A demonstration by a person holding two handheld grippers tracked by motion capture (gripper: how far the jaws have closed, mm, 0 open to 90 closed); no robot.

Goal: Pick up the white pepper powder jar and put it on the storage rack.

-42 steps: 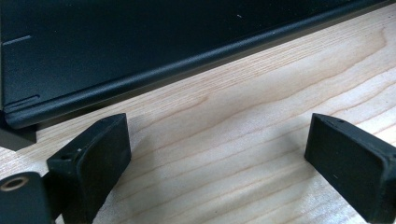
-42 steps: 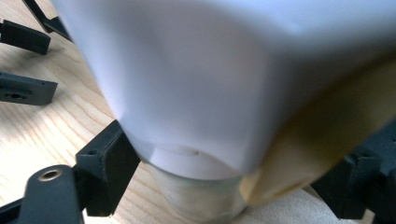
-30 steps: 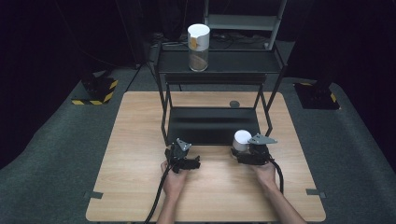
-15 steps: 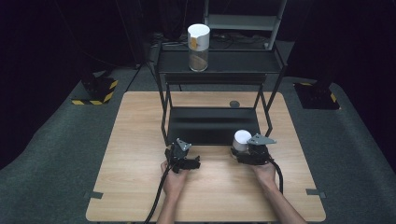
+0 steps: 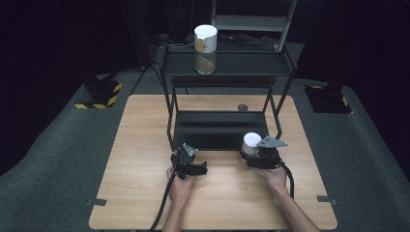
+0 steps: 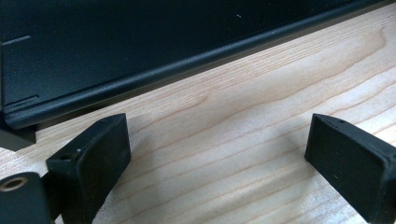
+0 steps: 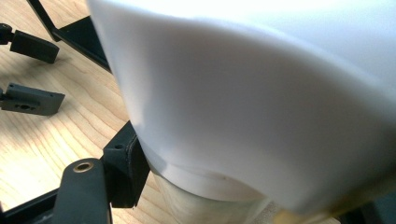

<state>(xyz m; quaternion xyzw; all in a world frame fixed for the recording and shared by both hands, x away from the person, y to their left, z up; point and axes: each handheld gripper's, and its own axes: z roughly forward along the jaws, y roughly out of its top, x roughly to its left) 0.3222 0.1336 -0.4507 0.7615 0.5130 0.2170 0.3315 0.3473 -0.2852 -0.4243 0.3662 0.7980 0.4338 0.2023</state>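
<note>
Two hands are reaching in over the near edge of the light wooden table, and there is lots of bare wood around them. The left hand is holding the left gripper, which is sitting low over the wood with its two black jaws spread wide and nothing between them. In the left gripper view, the front edge of the black metal rack's bottom shelf is lying just past the jaws, with a strip of bare wood between.

The right hand is holding the right gripper near the table's right side. It is squeezing a clear round jar with a white lid, and the jar is standing upright on the table, right at the front right corner of the bottom shelf. In the right gripper view the white lid is looming very close (what is in this jar is too hard to see).

Farther back, a small dark round thing is lying on the wood behind the rack. On the rack's top shelf, a second clear jar with a white lid and a yellow mark is standing to the left, holding something brownish at the bottom. The shelf beside it is open.
</note>
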